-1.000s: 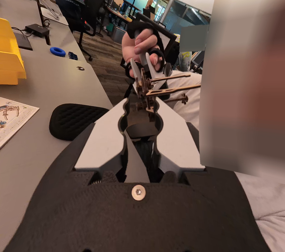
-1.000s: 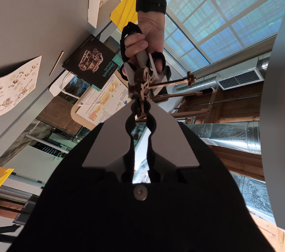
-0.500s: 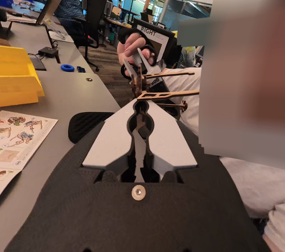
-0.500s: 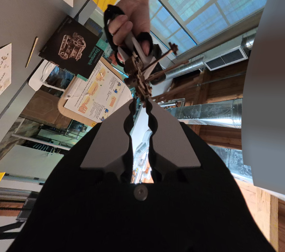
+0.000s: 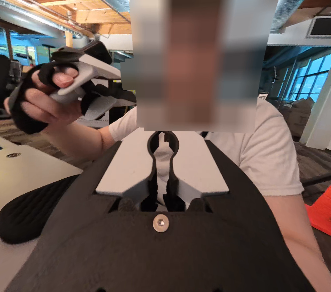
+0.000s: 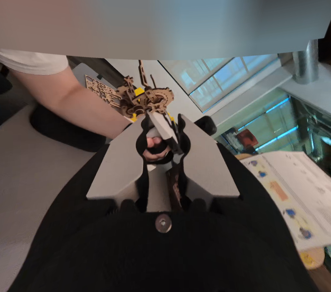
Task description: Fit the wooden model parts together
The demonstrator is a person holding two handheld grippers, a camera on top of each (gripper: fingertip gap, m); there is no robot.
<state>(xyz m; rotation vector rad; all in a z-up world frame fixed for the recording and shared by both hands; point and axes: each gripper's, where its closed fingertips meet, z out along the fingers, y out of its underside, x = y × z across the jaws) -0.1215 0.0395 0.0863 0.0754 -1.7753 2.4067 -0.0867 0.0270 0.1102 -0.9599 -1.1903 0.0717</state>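
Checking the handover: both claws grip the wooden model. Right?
Not quite. Only the left claw grips the model. The right claw is open and apart from it, as the right wrist view shows.

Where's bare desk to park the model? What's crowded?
Right wrist view: bare grey desk on the left, bordered above by the black wrist rest with a forearm across it. Left wrist view: a bare strip between the desk grommet and the same wrist rest. Crowded: instruction sheets cover the right side.
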